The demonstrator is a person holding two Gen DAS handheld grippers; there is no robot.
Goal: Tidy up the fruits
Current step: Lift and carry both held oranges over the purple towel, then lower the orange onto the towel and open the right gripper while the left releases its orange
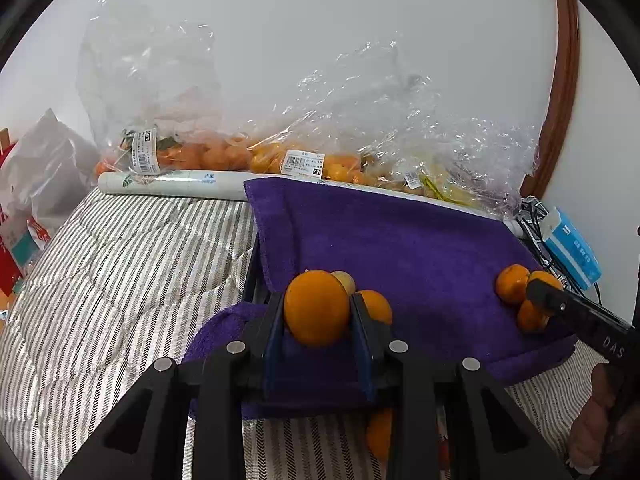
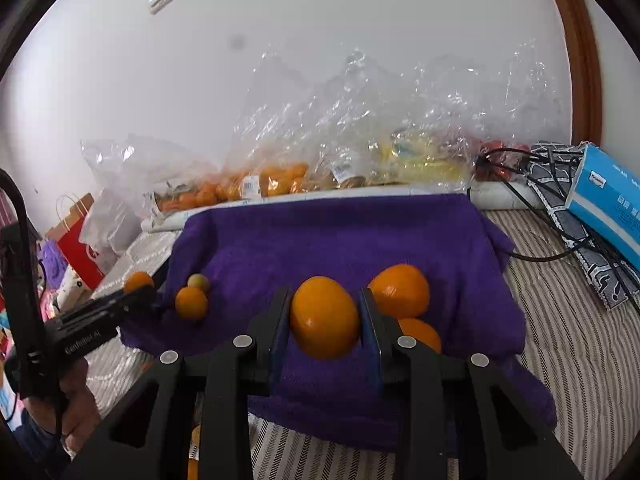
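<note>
**Oranges gripped on both sides over a purple towel**

Oranges fill both views: the left hand-held gripper (image 1: pixel 318 312) is closed on one orange (image 1: pixel 317 307) at lower centre of the left wrist frame, its blue pads pressing the fruit from either side. The right hand-held gripper (image 2: pixel 325 318) clamps a second orange (image 2: pixel 325 317) the same way at lower centre of the right wrist frame. Both fruits hang just above the purple towel (image 1: pixel 400 240), which drapes over a raised dark support on a striped bed cover (image 1: pixel 120 260).

More small oranges (image 1: pixel 512 284) lie clustered at the towel's right edge in the left view, touching one another, close beside the tip of the right tool. In the right view, a large orange (image 2: pixel 400 290) sits just right of the gripped one, and two small fruits (image 2: pixel 192 302) rest toward the towel's left.

Along the wall, clear plastic bags (image 1: pixel 280 152) of oranges carry white barcode price labels; one reads "7.2" in part, the rest too small to read. A blue tissue box (image 2: pixel 608 204) at right bears print that cannot be made out. The right tool's body shows the letters "DAS"; the left's lettering is blurred.
</note>
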